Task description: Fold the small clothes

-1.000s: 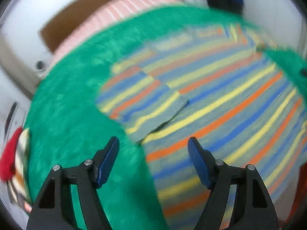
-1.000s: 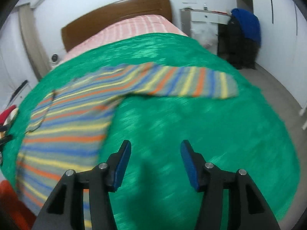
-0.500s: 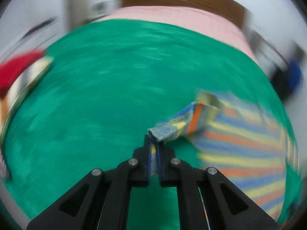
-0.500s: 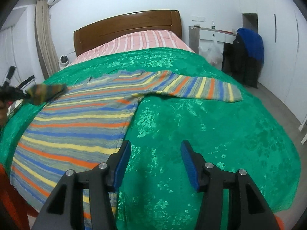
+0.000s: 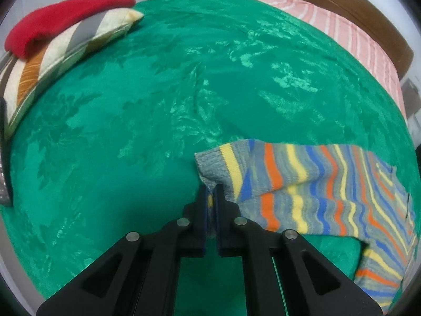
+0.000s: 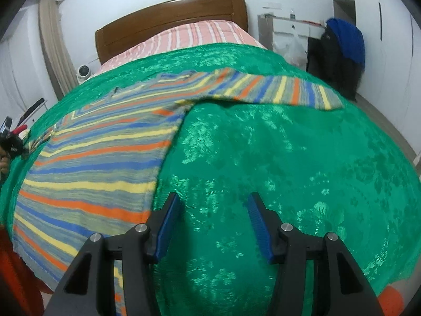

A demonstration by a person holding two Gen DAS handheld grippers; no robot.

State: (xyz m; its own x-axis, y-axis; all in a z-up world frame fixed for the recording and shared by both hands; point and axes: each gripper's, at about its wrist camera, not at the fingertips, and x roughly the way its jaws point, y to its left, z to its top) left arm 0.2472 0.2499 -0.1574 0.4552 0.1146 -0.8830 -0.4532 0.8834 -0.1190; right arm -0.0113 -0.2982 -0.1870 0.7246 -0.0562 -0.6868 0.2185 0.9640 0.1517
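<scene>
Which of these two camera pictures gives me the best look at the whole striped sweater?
The right wrist view. There the striped sweater lies spread over the green bedspread, body and one outstretched sleeve visible. The left wrist view shows only the other sleeve, its cuff pinched in the left gripper, plus a bit of the body.

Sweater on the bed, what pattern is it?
The sweater has orange, blue and yellow stripes on grey; the right wrist view shows it best.

Knitted striped sweater (image 5: pixel 302 184), glossy green bedspread (image 5: pixel 158 105), polished wooden headboard (image 6: pixel 171 23)
</scene>
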